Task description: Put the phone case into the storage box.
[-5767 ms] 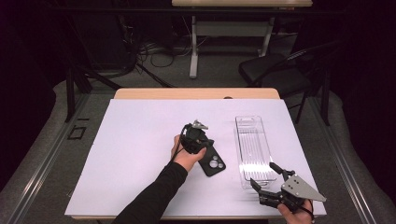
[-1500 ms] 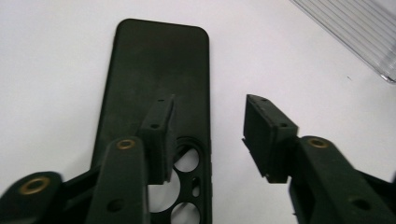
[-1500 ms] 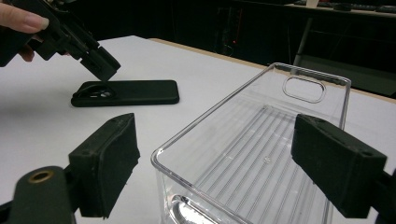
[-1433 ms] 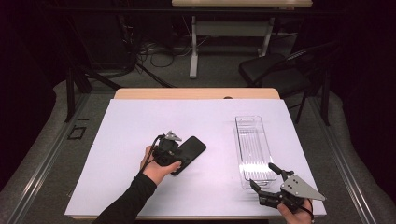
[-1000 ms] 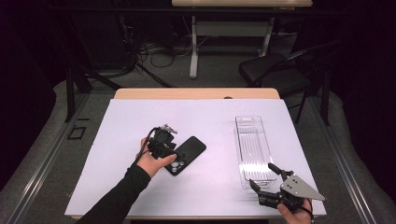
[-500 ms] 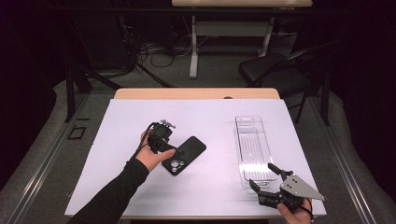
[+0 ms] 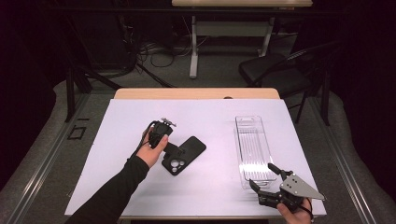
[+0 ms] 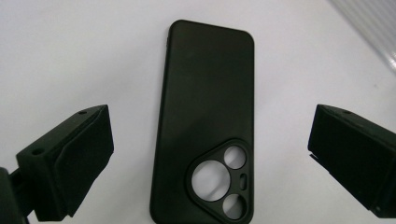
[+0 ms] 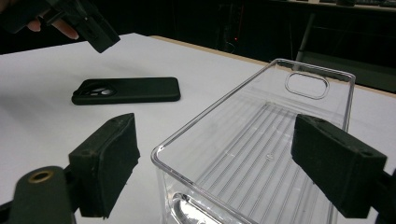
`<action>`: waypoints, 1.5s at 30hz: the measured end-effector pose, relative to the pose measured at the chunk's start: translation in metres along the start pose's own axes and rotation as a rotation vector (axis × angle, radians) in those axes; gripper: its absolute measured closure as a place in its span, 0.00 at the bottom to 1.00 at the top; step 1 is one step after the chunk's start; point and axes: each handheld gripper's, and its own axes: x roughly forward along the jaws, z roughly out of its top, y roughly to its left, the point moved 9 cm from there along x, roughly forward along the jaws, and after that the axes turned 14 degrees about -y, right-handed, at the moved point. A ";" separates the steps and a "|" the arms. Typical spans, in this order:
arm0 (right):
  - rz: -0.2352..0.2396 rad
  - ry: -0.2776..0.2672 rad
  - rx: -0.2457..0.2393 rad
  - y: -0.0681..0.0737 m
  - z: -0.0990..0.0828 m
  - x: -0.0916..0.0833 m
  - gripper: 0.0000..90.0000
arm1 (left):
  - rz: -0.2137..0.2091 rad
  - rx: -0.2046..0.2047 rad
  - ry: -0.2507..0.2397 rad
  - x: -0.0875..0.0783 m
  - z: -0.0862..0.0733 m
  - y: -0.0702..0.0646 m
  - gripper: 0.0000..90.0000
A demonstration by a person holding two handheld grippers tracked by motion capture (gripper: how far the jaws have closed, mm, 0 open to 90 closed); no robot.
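Dark room, cables and a chair (image 7: pixel 275 70) behind; white table top (image 7: pixel 112 154) in front, wooden edge at the far side.

Black phone case (image 7: pixel 184 155) lying flat on the white top, left of centre, back side up, camera cut-out end toward the near edge, long axis slanting up to the right in the high view. Seen in the left gripper view (image 8: pixel 205 121) as a dark slab with three round holes and a small slot in a raised corner panel, bare white surface all round it.

Left gripper (image 7: pixel 173 149) just above the case's near-left end, held in the left hand (image 7: pixel 152 149); jaws just opened, now spread wide to either side of the case, pads clear of it, nothing gripped. Case released and resting on the table.

Clear plastic tray (image 7: pixel 254 149) well apart to the right, ribbed floor, oval hole in the far end wall, standing lengthwise away from the near edge.

Right gripper (image 7: pixel 266 179) at the tray's near end, low at the table's near right corner; jaws wide apart, one outside the tray's left wall, the other over its right side, pads off the plastic, holding nothing.
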 end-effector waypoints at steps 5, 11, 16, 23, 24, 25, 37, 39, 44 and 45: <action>0.001 0.007 -0.001 0.000 0.000 0.000 0.16 | 0.020 0.015 0.027 0.006 -0.002 0.002 0.00; 0.000 0.007 -0.001 0.000 -0.001 0.000 0.16 | 0.041 0.038 0.078 0.017 -0.007 0.006 0.01; 0.002 0.009 -0.001 0.000 -0.001 0.000 0.16 | 0.045 0.047 0.112 0.024 -0.008 0.007 0.00; 0.005 0.007 0.001 0.000 -0.001 0.000 0.16 | 0.010 0.052 0.160 0.035 -0.010 0.001 0.01; 0.007 0.009 0.003 0.000 -0.001 0.000 0.16 | 0.007 0.050 0.164 0.037 -0.011 0.001 0.01; 0.007 0.010 0.004 0.000 -0.001 0.000 0.16 | 0.010 0.052 0.171 0.038 -0.011 0.001 0.01; 0.011 0.016 0.005 0.000 -0.002 0.000 0.16 | 0.036 0.105 0.238 0.049 -0.018 0.004 0.01; 0.012 0.016 0.007 0.001 -0.002 0.000 0.16 | 0.040 0.107 0.242 0.051 -0.018 0.004 0.01; 0.012 0.017 0.008 0.001 -0.002 0.000 0.16 | 0.037 0.108 0.259 0.055 -0.021 0.001 0.01; 0.013 0.017 0.007 0.001 -0.002 0.000 0.16 | 0.036 0.106 0.259 0.055 -0.021 0.001 0.01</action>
